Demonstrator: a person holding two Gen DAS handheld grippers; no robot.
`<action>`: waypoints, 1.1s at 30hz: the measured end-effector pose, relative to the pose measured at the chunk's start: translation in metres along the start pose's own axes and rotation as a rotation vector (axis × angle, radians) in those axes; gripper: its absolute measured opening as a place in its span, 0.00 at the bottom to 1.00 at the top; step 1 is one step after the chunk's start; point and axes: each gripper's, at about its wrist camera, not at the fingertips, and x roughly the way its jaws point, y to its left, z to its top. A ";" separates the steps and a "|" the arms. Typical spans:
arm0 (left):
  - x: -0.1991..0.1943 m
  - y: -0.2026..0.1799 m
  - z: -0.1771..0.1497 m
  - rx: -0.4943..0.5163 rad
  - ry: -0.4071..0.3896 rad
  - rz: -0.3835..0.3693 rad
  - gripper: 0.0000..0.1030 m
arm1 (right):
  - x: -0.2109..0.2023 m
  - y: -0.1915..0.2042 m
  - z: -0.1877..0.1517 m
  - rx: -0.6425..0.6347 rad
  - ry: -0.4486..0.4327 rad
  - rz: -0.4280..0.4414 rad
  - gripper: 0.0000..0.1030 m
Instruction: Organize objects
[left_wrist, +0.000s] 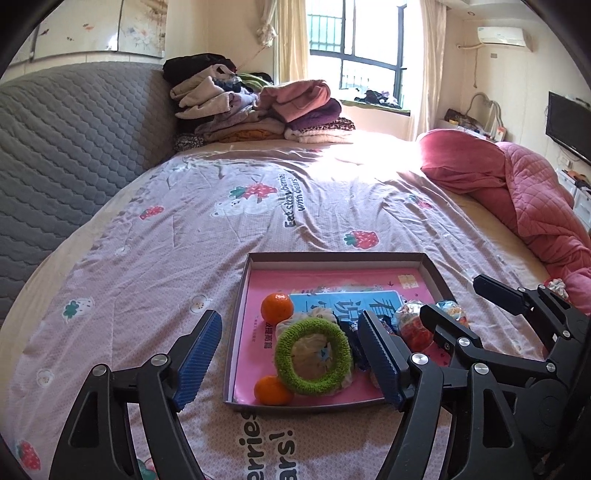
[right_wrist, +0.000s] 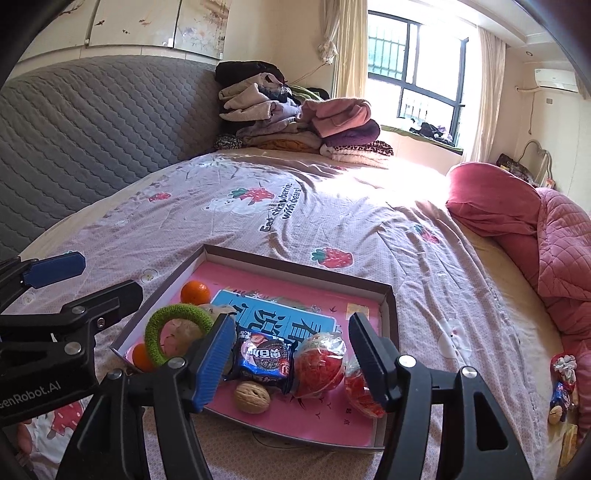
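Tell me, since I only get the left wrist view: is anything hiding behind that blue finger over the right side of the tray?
Observer: Yes. A walnut lies on the pink floor of the tray, near its front edge.
Operator: And the dark blue scrap beside the green ring?
Observer: That is a blue cookie packet, lying just behind the walnut.
Operator: Is anything left outside the tray?
Observer: Yes. A few wrapped snacks lie on the bedsheet, right beside the pink quilt.
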 end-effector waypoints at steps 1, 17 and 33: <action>-0.002 0.000 0.001 0.000 -0.002 0.004 0.75 | -0.002 -0.001 0.001 0.006 -0.005 -0.003 0.62; -0.026 -0.007 -0.002 0.005 -0.011 0.038 0.75 | -0.034 -0.014 0.008 0.071 -0.052 0.006 0.62; -0.064 -0.009 -0.010 0.004 -0.064 0.049 0.75 | -0.072 -0.016 0.006 0.092 -0.099 -0.001 0.62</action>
